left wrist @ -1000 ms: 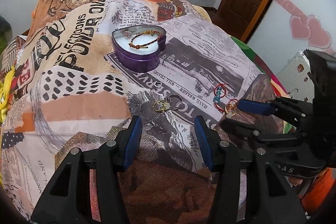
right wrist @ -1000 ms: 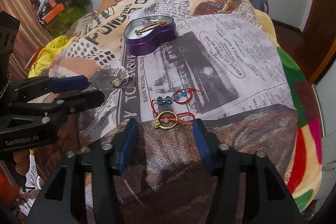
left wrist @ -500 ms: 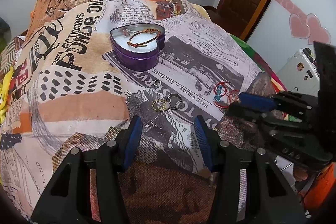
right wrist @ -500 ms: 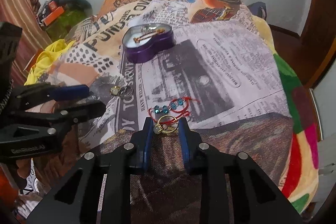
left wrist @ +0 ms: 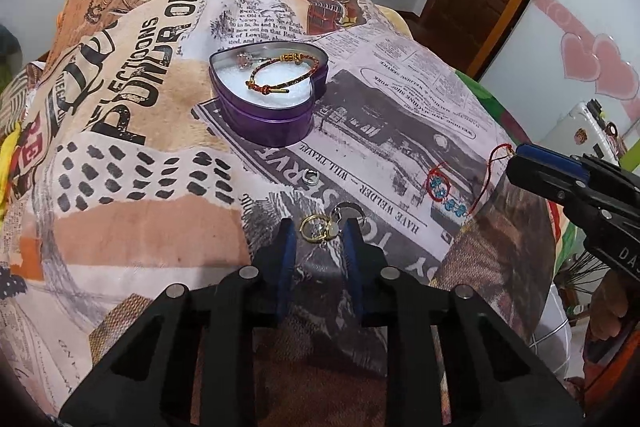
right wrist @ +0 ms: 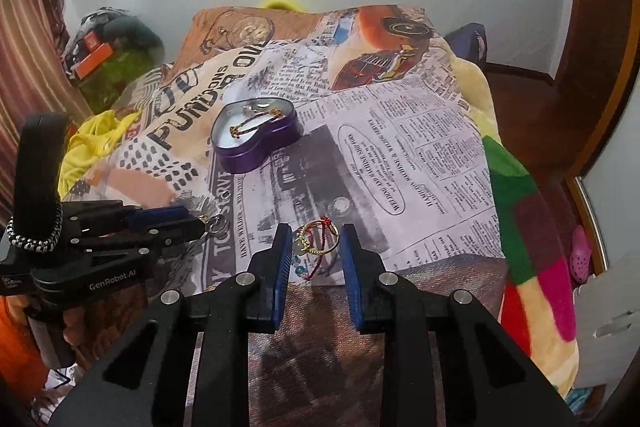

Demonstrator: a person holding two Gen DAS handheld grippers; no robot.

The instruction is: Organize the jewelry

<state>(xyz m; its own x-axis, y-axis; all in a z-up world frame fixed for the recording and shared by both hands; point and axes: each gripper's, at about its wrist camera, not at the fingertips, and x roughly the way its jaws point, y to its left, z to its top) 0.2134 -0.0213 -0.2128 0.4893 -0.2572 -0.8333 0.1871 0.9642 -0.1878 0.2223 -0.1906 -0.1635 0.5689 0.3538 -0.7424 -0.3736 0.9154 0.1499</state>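
- Closing on small rings calls for care: the left gripper has its jaws drawn close around a gold ring and a grey ring low in the middle of the left wrist frame, and whether the pads already pinch them I cannot tell.
- The right gripper is clamped on a gold stone ring, which appears lifted off the bedspread; the red cord bracelet trails from it, so a slow lift would likely keep the cord from snagging.
- Both loads belong in the purple heart tin, upper middle of the left frame, where a braided bracelet already lies on white padding; approaching from above the rim should avoid knocking it.
- The left view alone shows a tiny silver ring lying loose between tin and gripper, and the bracelet's blue beads at right.
- The right view alone shows the stone ring between its pads; in the left view that grip is hidden.
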